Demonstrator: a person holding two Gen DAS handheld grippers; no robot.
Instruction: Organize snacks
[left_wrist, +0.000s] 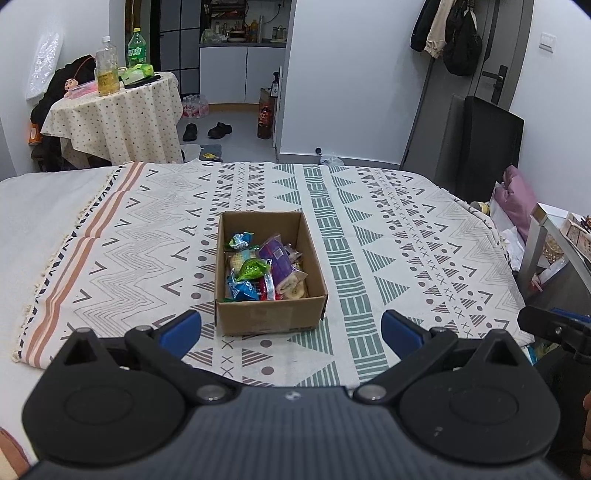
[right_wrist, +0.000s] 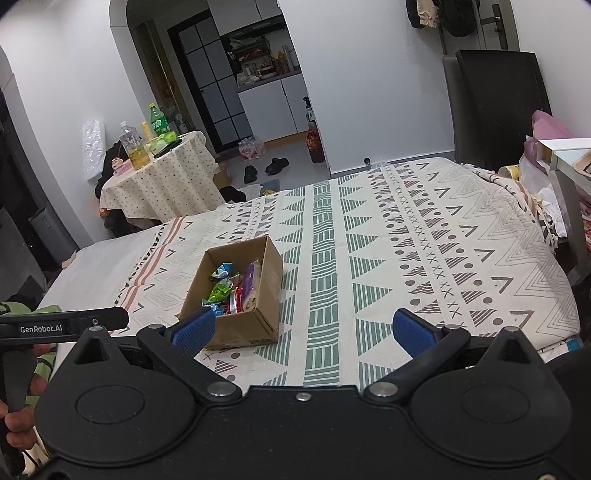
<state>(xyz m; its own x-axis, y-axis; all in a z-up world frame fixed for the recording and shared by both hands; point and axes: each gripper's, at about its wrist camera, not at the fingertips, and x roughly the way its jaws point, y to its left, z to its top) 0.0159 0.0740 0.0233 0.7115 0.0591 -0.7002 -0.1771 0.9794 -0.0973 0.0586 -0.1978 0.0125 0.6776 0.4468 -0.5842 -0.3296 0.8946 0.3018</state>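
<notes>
Snacks (left_wrist: 264, 267) sit in cardboard box (left_wrist: 269, 319) w/ both grippers spread, empty.

Both wrist views overlook the same snack box (left_wrist: 270, 273) nearby.

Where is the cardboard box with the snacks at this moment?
The cardboard box stands on the patterned cloth, centred ahead of the open left gripper. In the right wrist view it lies left of centre, beside the left fingertip of the right gripper.
</notes>
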